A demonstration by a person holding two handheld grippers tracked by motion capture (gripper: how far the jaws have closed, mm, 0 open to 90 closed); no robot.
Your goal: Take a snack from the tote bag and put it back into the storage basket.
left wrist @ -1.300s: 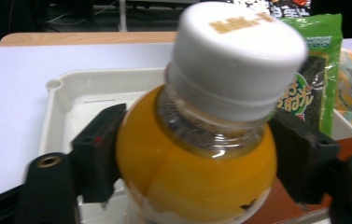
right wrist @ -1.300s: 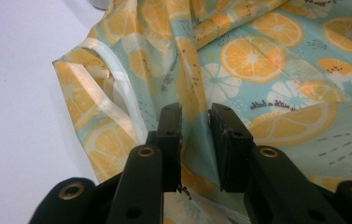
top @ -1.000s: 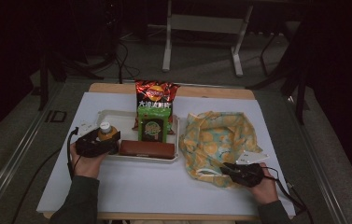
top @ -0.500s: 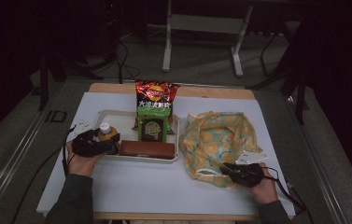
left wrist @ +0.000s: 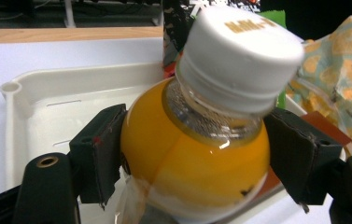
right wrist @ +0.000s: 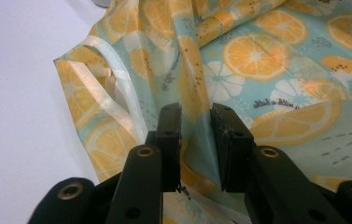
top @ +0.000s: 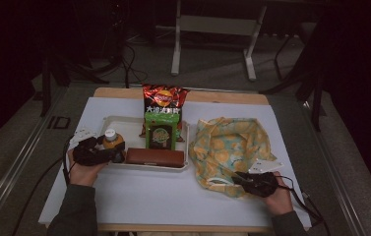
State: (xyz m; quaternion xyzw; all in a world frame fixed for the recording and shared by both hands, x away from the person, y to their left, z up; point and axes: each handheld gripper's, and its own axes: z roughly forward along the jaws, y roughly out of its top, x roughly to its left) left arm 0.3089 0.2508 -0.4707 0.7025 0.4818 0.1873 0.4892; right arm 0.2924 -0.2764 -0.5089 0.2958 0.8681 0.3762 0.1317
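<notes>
The left tool (left wrist: pixel 187 154) brackets the small clear plastic bottle of orange juice with a white screw cap (left wrist: pixel 197 140), which stands in the white plastic tray (top: pixel 119 124) on the worktop (top: pixel 173 196). Its jaws have just been opening; the left pad shows a slight gap, so the round bottle, leaning here, may tip or roll on release. The right tool (right wrist: pixel 196 140) is clenched on a fold of the orange-slice-print fabric bag (right wrist: pixel 276 70); thin cloth may slip free. The bottle's base is hidden.

It looks like a dim lab or studio: beyond the white-covered surface (top: pixel 183 196) stand a metal stand's legs (top: pixel 212 44), with cables (top: pixel 129 59) on grey floor.
</notes>
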